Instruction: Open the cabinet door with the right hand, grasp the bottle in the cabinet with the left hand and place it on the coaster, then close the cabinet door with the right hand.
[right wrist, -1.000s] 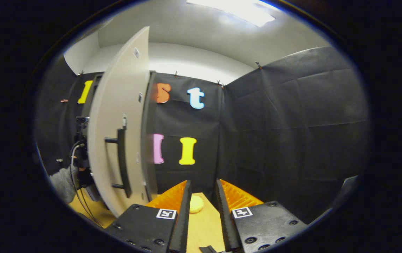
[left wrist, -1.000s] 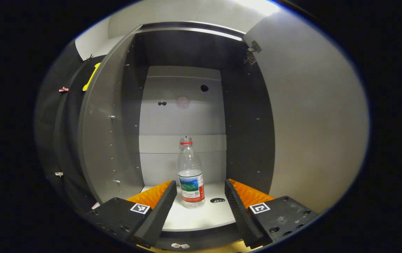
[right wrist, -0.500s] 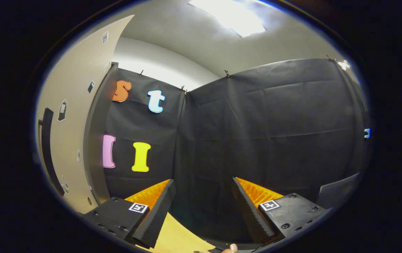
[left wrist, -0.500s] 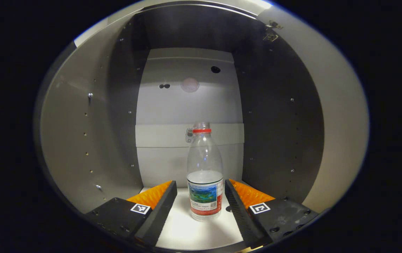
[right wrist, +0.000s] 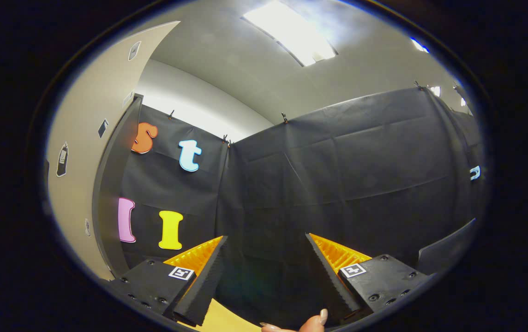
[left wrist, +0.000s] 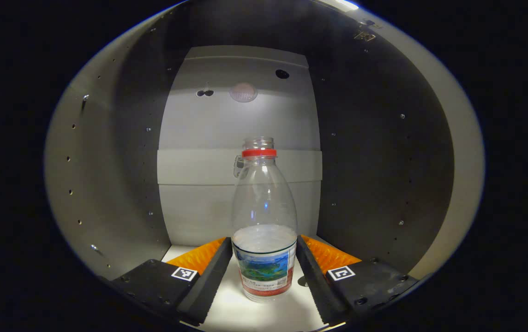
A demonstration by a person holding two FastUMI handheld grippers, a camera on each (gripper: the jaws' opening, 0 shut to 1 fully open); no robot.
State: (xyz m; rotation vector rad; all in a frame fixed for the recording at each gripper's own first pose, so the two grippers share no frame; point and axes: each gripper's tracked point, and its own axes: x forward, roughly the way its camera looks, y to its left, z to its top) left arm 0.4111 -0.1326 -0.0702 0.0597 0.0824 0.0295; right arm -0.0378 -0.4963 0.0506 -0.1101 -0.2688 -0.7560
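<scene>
Item, left gripper [left wrist: 264,272]: we find its two fingers set wide, one on each side of the bottle [left wrist: 264,230]. They sit just beside the labelled lower body; whether either touches it we cannot tell, and we see no squeeze. We judge this low, level placement is chosen so the fingers can close on the stiffest, widest part, below the taper.

Item, bottle, one: clear plastic, red ring at the neck, no cap visible, standing upright on the pale floor of the cabinet [left wrist: 107,184]. It stands near the front, between the dark side walls, well apart from the back panel.

Item, cabinet door [right wrist: 79,152], one: swung open, seen edge-on at the left of the right gripper view. We take it that it stands wide to leave the left hand room.

Item, right gripper [right wrist: 264,272]: fingers spread wide, empty, pointed at the booth wall, away from the door. We judge it is parked until the closing step. One fingertip [right wrist: 321,317] of the holding hand shows below it.
</scene>
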